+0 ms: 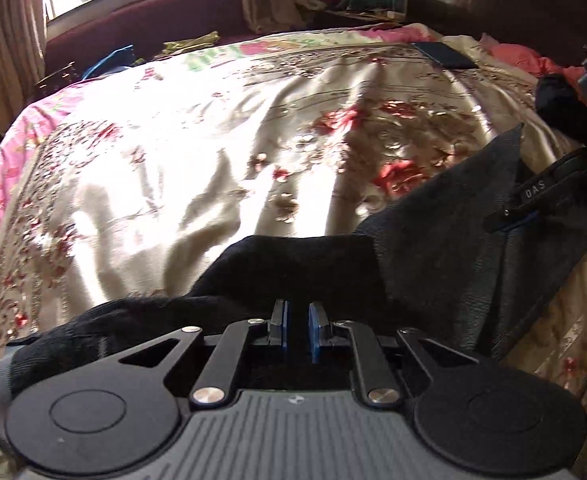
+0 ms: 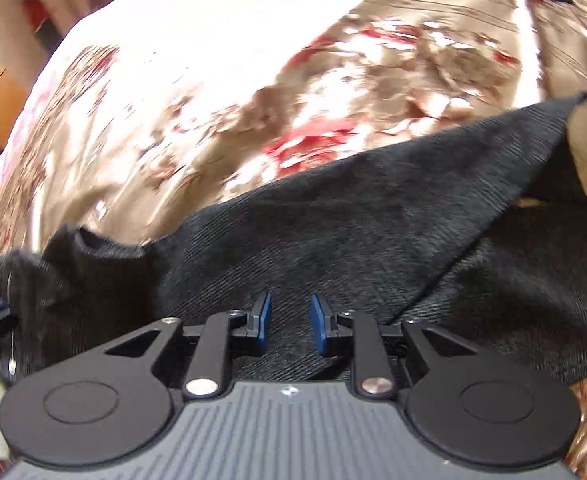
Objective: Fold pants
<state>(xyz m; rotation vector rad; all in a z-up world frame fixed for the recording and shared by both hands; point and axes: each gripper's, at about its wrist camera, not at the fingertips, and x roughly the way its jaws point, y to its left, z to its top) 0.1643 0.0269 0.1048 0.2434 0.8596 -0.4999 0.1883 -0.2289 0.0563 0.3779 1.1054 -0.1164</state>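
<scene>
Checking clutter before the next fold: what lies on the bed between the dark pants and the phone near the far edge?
Only bare floral bedspread, seen in the left wrist view between pants and phone.

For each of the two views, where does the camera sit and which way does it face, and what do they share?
Left wrist: sits on the left gripper, looking down across the floral satin bedspread toward a window; the right gripper shows at right.
Right wrist: sits on the right gripper, looking down at the black ribbed pants; motion-blurred.
Shared: the pants, the bedspread and a flat dark rectangular object at the far edge.
</scene>
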